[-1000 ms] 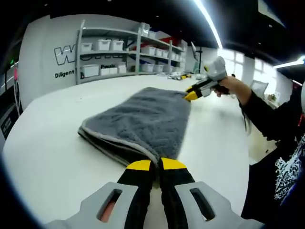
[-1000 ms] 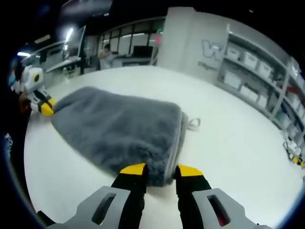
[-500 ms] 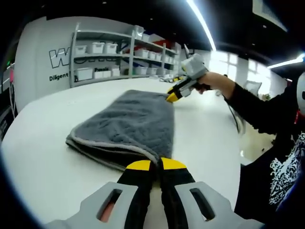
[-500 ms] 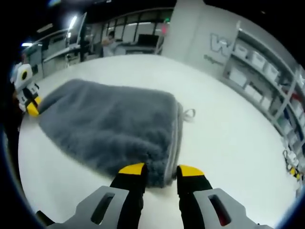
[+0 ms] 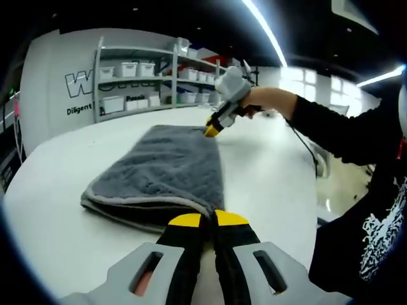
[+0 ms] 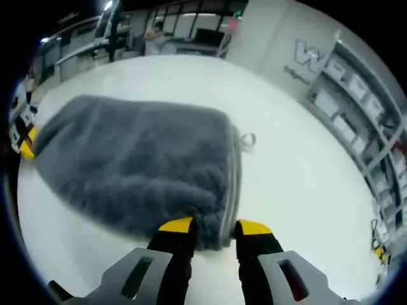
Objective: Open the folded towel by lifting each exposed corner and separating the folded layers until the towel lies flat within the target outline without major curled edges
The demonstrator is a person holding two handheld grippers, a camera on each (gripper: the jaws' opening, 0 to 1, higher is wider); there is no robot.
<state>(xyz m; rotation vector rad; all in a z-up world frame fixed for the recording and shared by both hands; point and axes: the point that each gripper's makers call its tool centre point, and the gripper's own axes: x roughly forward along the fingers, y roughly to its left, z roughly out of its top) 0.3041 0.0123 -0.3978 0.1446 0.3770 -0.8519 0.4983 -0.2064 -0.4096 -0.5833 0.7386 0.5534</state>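
Left gripper view: white table carrying the folded grey towel, near corner pinched between the closed left gripper. Far corner met by the right gripper; right gripper view: jaws parted around that corner.

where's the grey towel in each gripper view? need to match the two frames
Left gripper view: grey towel lies centre-left on the white table, its near corner at the left gripper.
Right gripper view: towel spans left to centre, a corner at the right gripper.
Shared landmark: the white shelving with bins.
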